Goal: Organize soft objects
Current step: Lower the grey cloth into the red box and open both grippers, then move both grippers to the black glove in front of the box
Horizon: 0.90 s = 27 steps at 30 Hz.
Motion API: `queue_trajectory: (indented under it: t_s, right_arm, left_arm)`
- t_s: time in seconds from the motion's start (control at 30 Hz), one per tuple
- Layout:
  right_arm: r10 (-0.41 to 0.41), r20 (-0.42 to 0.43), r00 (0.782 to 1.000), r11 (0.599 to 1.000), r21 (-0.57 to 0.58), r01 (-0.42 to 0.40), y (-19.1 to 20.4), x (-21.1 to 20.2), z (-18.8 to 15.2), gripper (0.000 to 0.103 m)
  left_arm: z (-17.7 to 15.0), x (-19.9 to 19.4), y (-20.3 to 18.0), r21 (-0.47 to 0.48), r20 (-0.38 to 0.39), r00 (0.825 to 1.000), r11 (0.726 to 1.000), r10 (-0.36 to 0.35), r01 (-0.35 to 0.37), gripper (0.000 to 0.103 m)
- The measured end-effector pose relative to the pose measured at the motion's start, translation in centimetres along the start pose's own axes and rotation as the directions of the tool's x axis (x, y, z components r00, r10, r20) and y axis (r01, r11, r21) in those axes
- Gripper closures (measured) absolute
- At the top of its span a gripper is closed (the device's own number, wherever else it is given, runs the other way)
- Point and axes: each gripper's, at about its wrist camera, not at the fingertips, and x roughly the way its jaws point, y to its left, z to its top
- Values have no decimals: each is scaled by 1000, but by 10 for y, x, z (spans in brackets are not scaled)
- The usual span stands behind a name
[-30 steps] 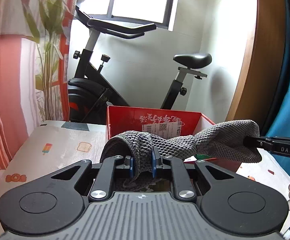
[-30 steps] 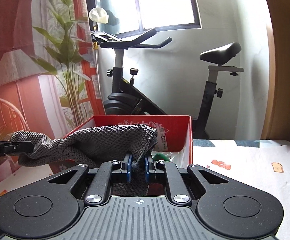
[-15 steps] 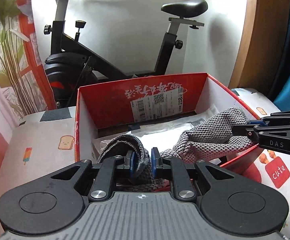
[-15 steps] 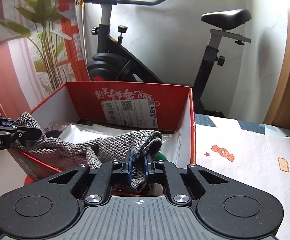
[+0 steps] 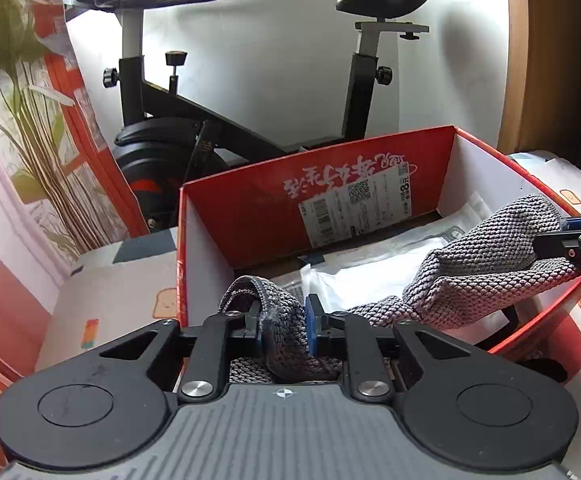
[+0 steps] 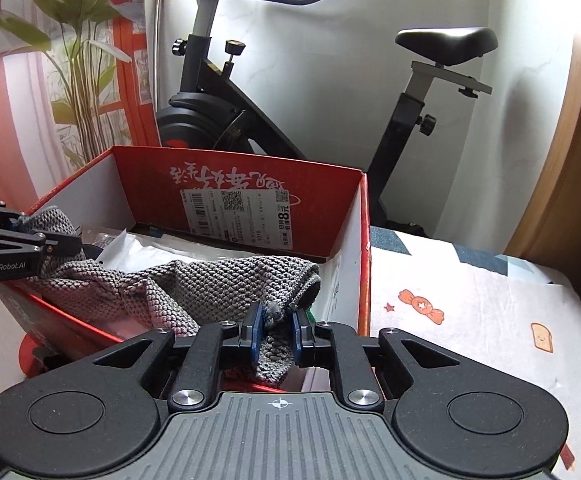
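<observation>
A grey knitted cloth [image 5: 486, 276] is stretched between the two grippers over an open red cardboard box [image 5: 250, 216], and its middle sags into the box onto white plastic-wrapped packages [image 5: 374, 276] lying inside. One end of the cloth is gathered between the blue-padded fingers [image 5: 311, 328] of the left gripper [image 5: 284, 330]; these fingers have just been opening a little, yet the fabric is still seen bunched between them and pressed by the pads. The other end is pinched by the right gripper [image 6: 276, 330], whose fingers [image 6: 255, 332] are set narrowly together on a fold of the cloth. In the left wrist view the right gripper is seen at the right edge, at the box's right rim; in the right wrist view the left gripper is seen at the left edge, at the box's left rim. The box stands on a tabletop [image 6: 470, 312] covered with a light cloth printed with candies and toast. A printed label is stuck on the box's far inner wall. An exercise bike [image 6: 226, 120] stands behind the box against a white wall.
</observation>
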Motion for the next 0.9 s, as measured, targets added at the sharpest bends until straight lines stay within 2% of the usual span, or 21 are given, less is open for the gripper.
queue_trajectory:
  t_s: [0.07,0.1,0.13,0.27,0.33,0.4,0.47,0.5,0.57,0.63,0.83,0.9]
  right_arm:
    - [-7,13,1000,1000,-2,7,1,-6,0,86]
    - [-12,18,1000,1000,-4,12,1,-9,1,85]
    - [-18,24,1000,1000,-4,18,2,-12,1,82]
    - [-21,50,999,1000,-4,22,1,-27,1,79]
    - [-16,70,997,1000,0,17,0,-37,1,73]
    - [-5,105,994,1000,9,4,-1,-49,-1,58]
    - [9,149,989,1000,12,-10,-2,-61,-4,32]
    - [19,173,985,1000,12,-21,-2,-68,-6,27]
    - [29,205,978,999,9,-32,-2,-79,-11,9]
    - [39,235,971,999,16,-45,-3,-89,-16,0]
    - [67,293,954,994,62,-89,-6,-112,-32,0]
    - [67,307,949,991,91,-99,-8,-116,-39,0]
  left_arm:
    - [1,-7,6,-21,18,1000,1000,-1,1,57]
    - [1,-11,9,-32,33,999,999,1,0,40]
    - [2,-17,11,-44,59,998,999,1,2,31]
    - [6,-40,20,-86,120,992,996,-23,34,14]
    - [6,-54,22,-114,159,987,993,-9,28,0]
    - [2,-70,25,-131,199,980,991,-4,31,0]
    - [-4,-81,25,-148,215,977,988,-6,39,0]
    - [-7,-86,25,-161,217,976,986,0,35,0]
    - [-16,-95,25,-179,227,974,984,16,26,0]
    - [-27,-103,25,-186,247,969,982,18,29,0]
    - [-54,-119,25,-218,296,955,974,-1,68,0]
    - [-63,-124,24,-221,328,945,971,-16,93,0]
